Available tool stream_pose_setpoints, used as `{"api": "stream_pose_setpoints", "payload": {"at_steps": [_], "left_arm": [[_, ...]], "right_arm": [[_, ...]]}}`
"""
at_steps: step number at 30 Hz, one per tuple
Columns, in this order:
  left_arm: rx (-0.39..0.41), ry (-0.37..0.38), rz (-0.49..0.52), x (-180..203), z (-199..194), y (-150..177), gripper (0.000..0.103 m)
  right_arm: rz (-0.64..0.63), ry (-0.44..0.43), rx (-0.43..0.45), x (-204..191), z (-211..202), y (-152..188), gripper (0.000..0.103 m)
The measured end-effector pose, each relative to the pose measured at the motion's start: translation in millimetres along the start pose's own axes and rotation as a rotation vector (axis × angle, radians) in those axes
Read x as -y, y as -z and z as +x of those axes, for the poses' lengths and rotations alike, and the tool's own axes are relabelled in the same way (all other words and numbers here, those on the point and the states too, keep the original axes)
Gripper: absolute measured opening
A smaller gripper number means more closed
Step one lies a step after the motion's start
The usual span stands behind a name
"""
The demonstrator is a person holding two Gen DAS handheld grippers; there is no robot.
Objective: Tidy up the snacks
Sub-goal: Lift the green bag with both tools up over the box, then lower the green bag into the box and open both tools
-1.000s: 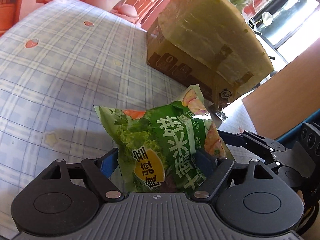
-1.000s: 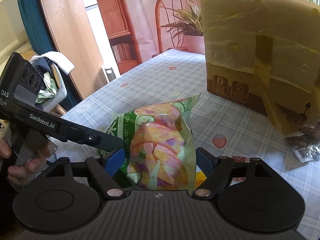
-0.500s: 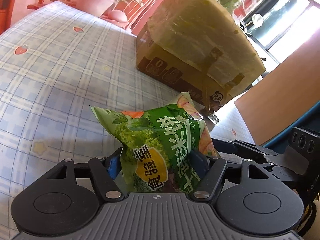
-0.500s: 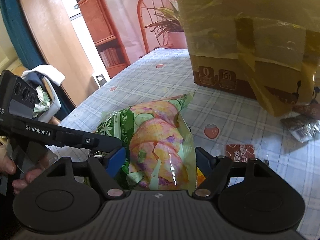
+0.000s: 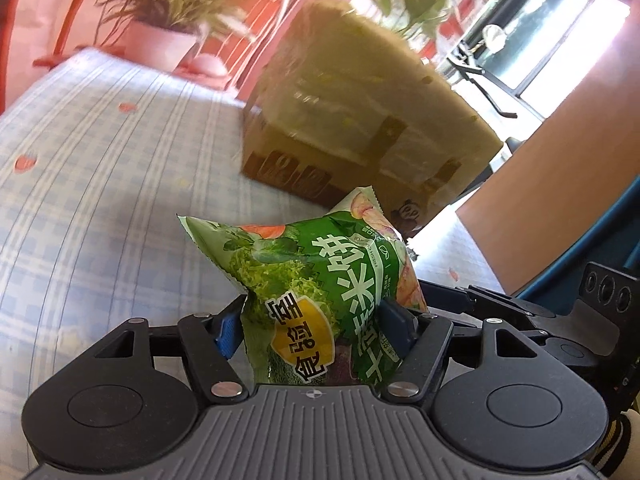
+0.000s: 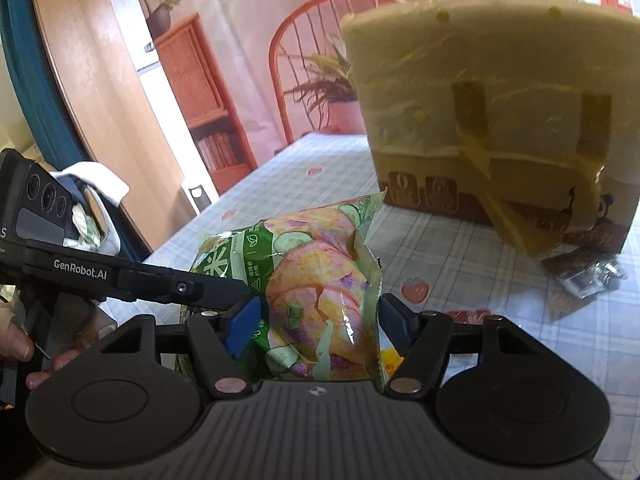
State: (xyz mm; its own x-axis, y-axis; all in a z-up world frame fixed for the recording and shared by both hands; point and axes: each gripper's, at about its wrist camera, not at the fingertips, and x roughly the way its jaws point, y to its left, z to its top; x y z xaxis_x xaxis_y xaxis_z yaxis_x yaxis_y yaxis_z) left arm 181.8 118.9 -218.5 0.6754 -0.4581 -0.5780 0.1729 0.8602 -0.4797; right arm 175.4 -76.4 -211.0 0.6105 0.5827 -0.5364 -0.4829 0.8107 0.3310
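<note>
Both grippers hold the same green snack bag above the table. In the left wrist view my left gripper (image 5: 312, 328) is shut on the green snack bag (image 5: 320, 280), printed side up. In the right wrist view my right gripper (image 6: 318, 320) is shut on the same bag (image 6: 316, 276), its clear side showing pale crackers. The left gripper's body (image 6: 120, 276) reaches in from the left there. A tall cardboard box (image 5: 360, 120) covered in yellowish film stands ahead; it also shows in the right wrist view (image 6: 492, 120).
A blue checked tablecloth (image 5: 100, 200) with strawberry prints covers the table. Small snack packets (image 6: 580, 272) lie by the box's right corner, and a red packet (image 6: 468, 314) lies near my right fingers. A potted plant (image 5: 168, 32) and an orange chair (image 6: 312, 60) stand behind.
Both grippers have carried the bag closer to the cardboard box, which looks larger now. The grip on the bag is the same.
</note>
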Motion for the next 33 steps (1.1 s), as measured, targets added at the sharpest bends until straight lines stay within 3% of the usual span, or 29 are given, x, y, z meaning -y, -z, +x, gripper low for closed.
{"api": "stream_pose_setpoints", "payload": {"at_steps": [8, 19, 26, 33], "left_arm": [[0.077, 0.044, 0.098, 35.5, -11.3, -35.0, 0.071], [0.188, 0.096, 0.251, 99.8, -14.8, -128.9, 0.07], [0.214, 0.118, 0.347, 128.5, 20.2, -207.5, 0.07], [0.156, 0.127, 0.364, 123.1, 78.8, -260.5, 0.07]], "right_arm": [[0.005, 0.012, 0.129, 5.1, -31.9, -26.1, 0.068], [-0.044, 0.049, 0.302, 19.8, -81.0, -115.6, 0.068], [-0.039, 0.11, 0.377, 61.6, -86.9, -189.2, 0.068], [0.051, 0.166, 0.362, 115.2, -59.4, -235.7, 0.068]]}}
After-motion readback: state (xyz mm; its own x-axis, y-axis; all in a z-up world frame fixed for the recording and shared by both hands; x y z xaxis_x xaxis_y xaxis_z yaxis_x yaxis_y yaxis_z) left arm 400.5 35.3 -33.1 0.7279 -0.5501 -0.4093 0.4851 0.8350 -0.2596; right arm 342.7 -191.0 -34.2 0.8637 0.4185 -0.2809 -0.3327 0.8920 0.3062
